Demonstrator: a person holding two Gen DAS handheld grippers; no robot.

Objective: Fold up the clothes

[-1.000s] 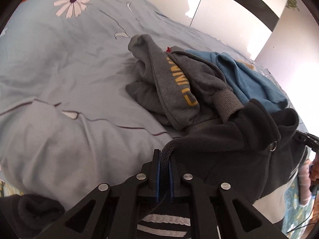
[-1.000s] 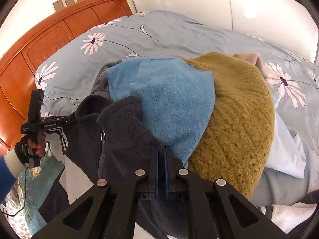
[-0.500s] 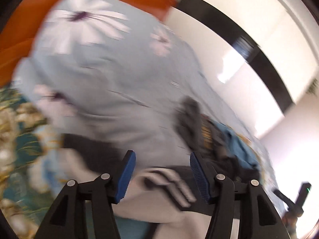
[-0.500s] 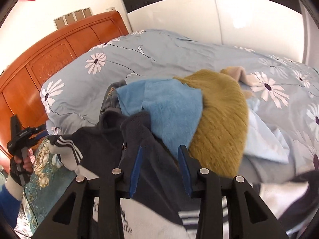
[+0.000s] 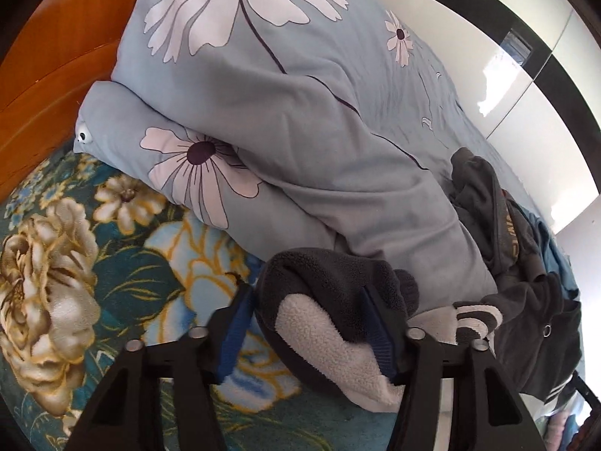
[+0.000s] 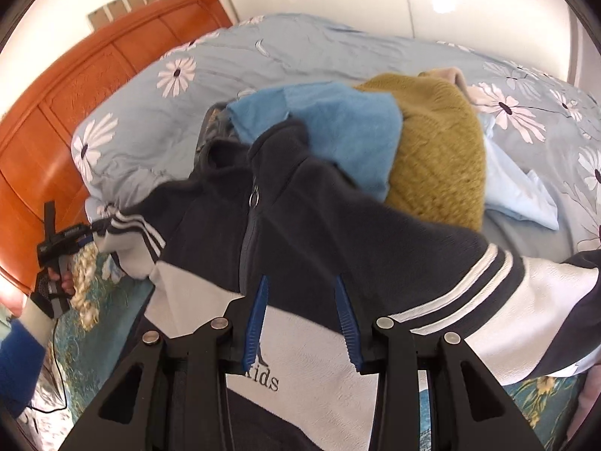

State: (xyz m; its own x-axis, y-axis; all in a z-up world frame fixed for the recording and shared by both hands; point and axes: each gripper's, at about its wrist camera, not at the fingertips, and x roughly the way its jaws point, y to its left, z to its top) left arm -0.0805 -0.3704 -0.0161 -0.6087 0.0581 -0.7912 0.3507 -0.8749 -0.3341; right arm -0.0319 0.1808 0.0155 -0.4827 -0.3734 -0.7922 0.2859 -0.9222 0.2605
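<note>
Jacket (image 6: 319,233): a dark fleece with a white lower half and striped sleeves. It lies front up on the bed, zip toward me, collar against the laundry pile. I judge it is being spread flat so it can be folded.

Left fingers (image 5: 308,323): closing around the cuff (image 5: 330,312) of one sleeve. The bunched dark-and-white fleece sits between the blue pads; I cannot tell whether they press it yet. I take the cuff because it is the far end of the sleeve, the part to draw out straight.

Right fingers (image 6: 300,319): parted, hovering over the jacket's chest where dark meets white. Nothing is pinched between them; the cloth lies below.

Sleeves: one runs out toward my left hand (image 6: 56,274), the other trails off to the right, so the jacket lies roughly open.

Pile: a blue top (image 6: 338,124), a mustard knit (image 6: 439,150) and a grey sweatshirt (image 5: 488,210) wait behind the jacket, unfolded.

Bed: a daisy duvet (image 5: 319,120) is heaped by the headboard (image 6: 67,105); a floral sheet (image 5: 94,263) is the flat working patch.

Progress: early, I judge; no fold made yet.
</note>
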